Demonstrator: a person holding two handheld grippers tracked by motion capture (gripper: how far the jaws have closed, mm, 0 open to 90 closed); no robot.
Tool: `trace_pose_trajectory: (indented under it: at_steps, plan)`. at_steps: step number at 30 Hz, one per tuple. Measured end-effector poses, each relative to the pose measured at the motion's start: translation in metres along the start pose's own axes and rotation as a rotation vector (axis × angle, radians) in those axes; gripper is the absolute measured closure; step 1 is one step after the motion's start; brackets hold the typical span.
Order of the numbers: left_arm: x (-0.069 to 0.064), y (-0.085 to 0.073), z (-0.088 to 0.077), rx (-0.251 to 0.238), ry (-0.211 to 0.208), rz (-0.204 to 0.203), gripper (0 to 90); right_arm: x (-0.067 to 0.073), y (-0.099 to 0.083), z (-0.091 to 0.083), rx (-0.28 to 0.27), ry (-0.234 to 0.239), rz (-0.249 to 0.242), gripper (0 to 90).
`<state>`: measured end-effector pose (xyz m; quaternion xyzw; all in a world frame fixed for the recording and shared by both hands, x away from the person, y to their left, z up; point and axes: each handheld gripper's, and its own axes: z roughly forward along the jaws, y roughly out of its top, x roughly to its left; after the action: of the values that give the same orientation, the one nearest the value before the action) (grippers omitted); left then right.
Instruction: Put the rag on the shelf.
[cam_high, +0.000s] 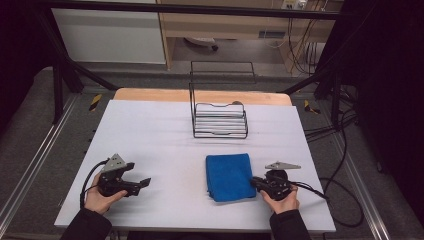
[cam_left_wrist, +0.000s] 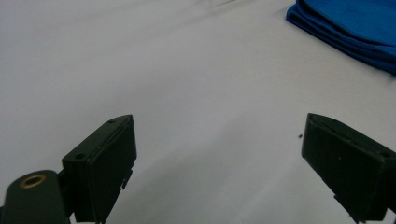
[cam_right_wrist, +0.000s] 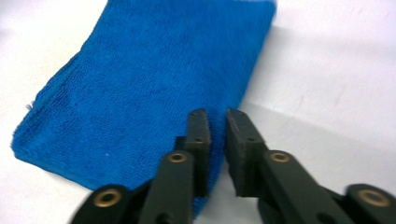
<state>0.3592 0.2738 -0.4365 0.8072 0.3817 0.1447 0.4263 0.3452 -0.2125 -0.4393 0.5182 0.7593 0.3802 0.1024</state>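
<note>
folded blue towel (cam_high: 228, 176) seen flat on white worktop (cam_high: 165, 145), near-right of centre, wire rack (cam_high: 219, 120) well behind it. right claw (cam_right_wrist: 217, 122) narrowed almost to closing at towel's right edge, nothing gripped between jaws. left claw (cam_left_wrist: 217, 154) spread wide over bare worktop, towel (cam_left_wrist: 348, 28) well apart. towel judged soft, light, limp, layers likely to slip; best pinched at folded edge through all layers.
</note>
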Motion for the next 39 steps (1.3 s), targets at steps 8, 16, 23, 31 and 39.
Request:
trace_pose_trajectory:
  at_steps: [8,16,23,31,39]
  plan:
    - [-0.007,0.008,0.006,0.016,0.005,-0.004,5.8,-0.017,0.009,-0.008,-0.123,0.024,-0.150,41.6]
    - [-0.022,0.031,0.020,0.022,-0.003,-0.003,5.3,-0.029,0.013,-0.001,-0.143,0.086,-0.159,16.0]
    - [-0.041,0.054,0.037,0.027,-0.024,0.017,7.3,-0.031,0.015,-0.002,-0.147,0.089,-0.179,5.7]
    - [-0.065,0.084,0.067,0.030,-0.049,0.023,10.9,-0.029,0.013,-0.001,-0.129,0.084,-0.185,5.1]
    - [-0.081,0.102,0.106,0.067,-0.046,-0.008,18.5,-0.030,0.013,-0.003,-0.138,0.076,-0.185,4.9]
